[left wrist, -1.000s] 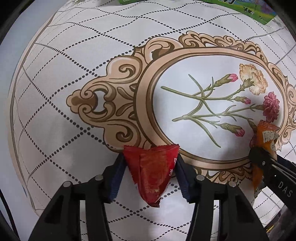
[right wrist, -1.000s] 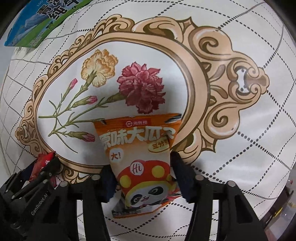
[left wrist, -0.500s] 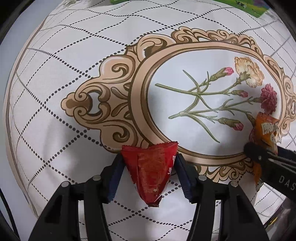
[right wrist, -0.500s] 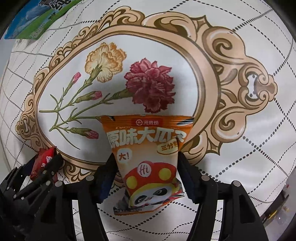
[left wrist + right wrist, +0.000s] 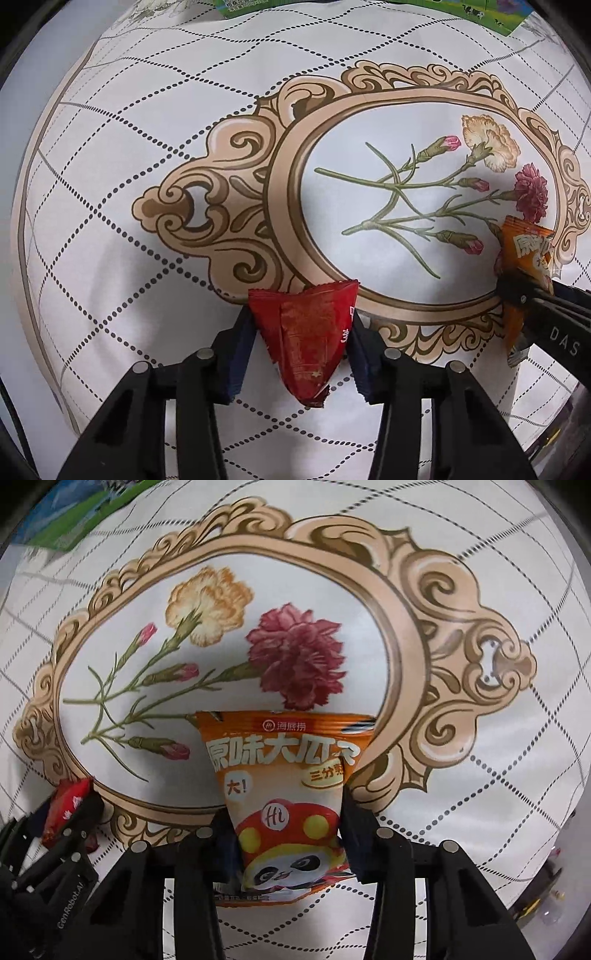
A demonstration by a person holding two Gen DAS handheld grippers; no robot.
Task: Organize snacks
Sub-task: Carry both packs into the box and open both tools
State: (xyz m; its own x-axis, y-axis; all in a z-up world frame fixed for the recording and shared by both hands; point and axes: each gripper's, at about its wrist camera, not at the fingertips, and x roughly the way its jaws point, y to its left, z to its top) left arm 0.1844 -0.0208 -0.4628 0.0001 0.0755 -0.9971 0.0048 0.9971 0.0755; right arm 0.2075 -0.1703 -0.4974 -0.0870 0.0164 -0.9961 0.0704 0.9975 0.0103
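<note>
Left gripper [image 5: 301, 341]: pinching red snack packet [image 5: 308, 332], bottom centre.
Right gripper [image 5: 286, 840]: pinching orange sunflower-seed packet [image 5: 284, 775], bottom centre.
Tablecloth [image 5: 129, 122]: floral medallion print.

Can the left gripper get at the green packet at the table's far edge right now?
Probably not: the left gripper is shut on the red snack packet, so its jaws are occupied. The cloth toward the green packet looks unobstructed.

White tablecloth [image 5: 110, 166], dotted lattice, carnations in ornate frame.
</note>
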